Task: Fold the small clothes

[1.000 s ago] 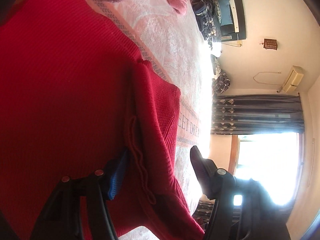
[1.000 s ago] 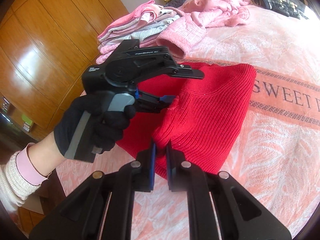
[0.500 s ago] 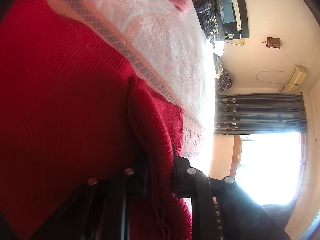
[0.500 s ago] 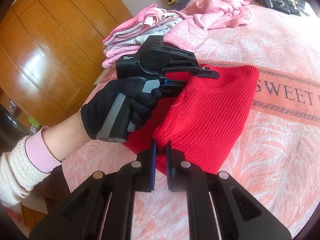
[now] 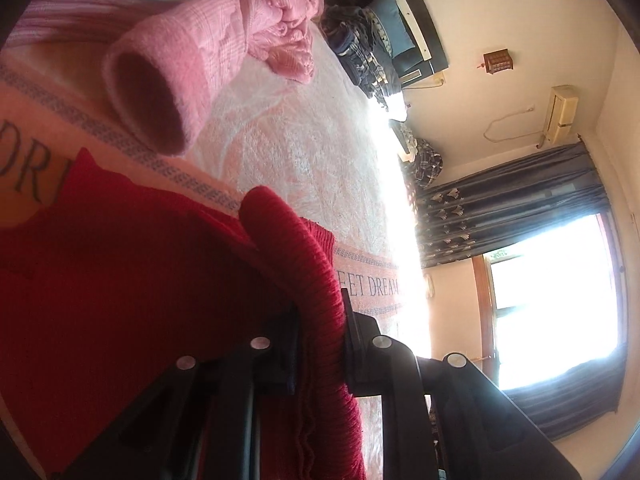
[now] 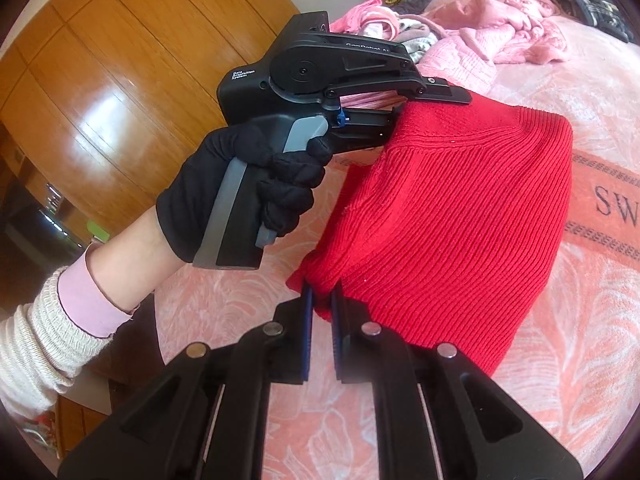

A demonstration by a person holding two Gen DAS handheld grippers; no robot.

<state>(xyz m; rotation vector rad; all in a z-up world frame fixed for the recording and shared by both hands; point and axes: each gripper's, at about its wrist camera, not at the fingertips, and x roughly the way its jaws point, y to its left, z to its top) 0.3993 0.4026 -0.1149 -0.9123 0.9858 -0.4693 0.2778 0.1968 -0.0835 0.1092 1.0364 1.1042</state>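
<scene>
Hanging between the two grippers, the red ribbed sweater [image 6: 452, 216] is lifted off the pink bedspread [image 6: 568, 360], its long axis running from the near corner up and away toward the far edge, with the free side drooping to the right onto the bed. The knit is bright red, with fine ribs running along its length and a seam line crossing near the upper end. The right gripper [image 6: 320, 300] has its fingers pressed together on the lower corner of the sweater. The left gripper [image 6: 400, 110], held by a hand in a black glove [image 6: 244, 188], is clamped on the upper edge; from its own wrist view the left gripper [image 5: 320, 320] has a thick rolled fold of the red knit pinched between its fingers. Behind the sweater on the bedspread lie a pink knitted garment [image 5: 192, 64] with its open cuff facing the camera, and a pile of folded pink and striped clothes [image 6: 384, 28]. A wooden wardrobe [image 6: 100, 80] stands at the left.
</scene>
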